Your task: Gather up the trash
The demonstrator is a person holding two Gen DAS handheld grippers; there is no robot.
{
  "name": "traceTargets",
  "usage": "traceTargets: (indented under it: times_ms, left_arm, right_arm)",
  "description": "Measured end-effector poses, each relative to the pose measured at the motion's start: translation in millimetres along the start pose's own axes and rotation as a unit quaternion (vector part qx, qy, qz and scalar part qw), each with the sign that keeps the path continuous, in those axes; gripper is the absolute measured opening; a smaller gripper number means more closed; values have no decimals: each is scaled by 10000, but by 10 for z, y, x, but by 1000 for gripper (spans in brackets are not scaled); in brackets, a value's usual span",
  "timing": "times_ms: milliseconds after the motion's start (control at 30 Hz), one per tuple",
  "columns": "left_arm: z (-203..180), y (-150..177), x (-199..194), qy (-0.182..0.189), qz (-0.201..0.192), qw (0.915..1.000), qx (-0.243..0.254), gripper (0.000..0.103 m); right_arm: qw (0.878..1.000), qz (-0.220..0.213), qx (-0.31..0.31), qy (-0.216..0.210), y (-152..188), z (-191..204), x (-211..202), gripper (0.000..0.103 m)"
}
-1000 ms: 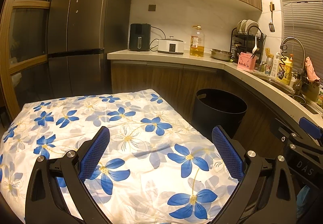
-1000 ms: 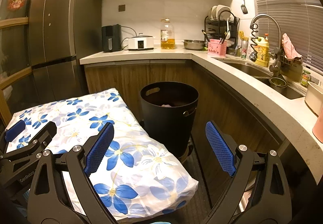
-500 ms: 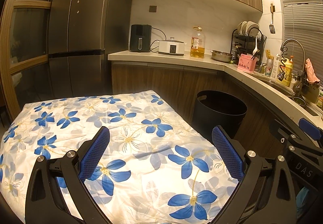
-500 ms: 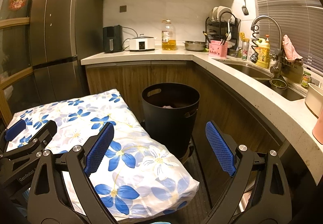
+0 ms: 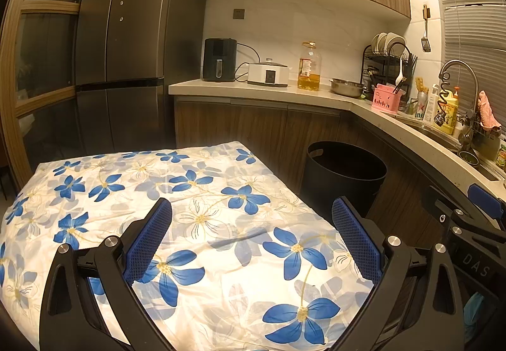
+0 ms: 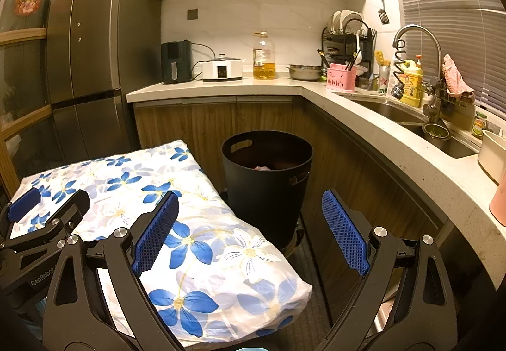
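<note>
A black round trash bin [image 6: 267, 186] stands on the floor between the table and the counter; something pale lies inside it. It also shows in the left wrist view [image 5: 344, 173]. My left gripper [image 5: 253, 240] is open and empty above the flowered tablecloth [image 5: 189, 208]. My right gripper [image 6: 249, 234] is open and empty, over the table's right corner with the bin just ahead. No loose trash shows on the cloth. The left gripper's finger [image 6: 47, 215] appears at the left of the right wrist view.
An L-shaped counter [image 6: 363, 116] carries an air fryer [image 6: 175, 61], a cooker, an oil bottle [image 6: 264, 56], a metal bowl, a dish rack and a sink with a tap [image 6: 417, 44]. A tall dark fridge [image 5: 126, 50] stands at the left. Dark floor lies between table and cabinets.
Both views have shifted very slightly; the scene sits a little lower and to the right. Both grippers stay open and empty.
</note>
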State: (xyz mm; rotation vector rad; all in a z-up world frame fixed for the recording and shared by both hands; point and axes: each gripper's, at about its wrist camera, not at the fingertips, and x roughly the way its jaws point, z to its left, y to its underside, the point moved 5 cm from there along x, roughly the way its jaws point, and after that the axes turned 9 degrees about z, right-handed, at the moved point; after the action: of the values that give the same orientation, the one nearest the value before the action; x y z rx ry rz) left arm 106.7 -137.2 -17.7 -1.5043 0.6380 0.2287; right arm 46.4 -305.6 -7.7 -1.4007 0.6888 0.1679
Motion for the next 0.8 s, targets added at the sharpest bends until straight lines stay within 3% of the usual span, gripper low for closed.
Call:
traceTargets:
  times_ms: [667, 800]
  left_arm:
    - [-7, -21, -3, 24, -14, 10000, 44, 97]
    - [-11, -23, -15, 190, 33, 9998, -2, 97]
  right_arm:
    - [10000, -31, 20, 6, -30, -26, -15, 91]
    - [10000, -31, 23, 11, -26, -24, -14, 91]
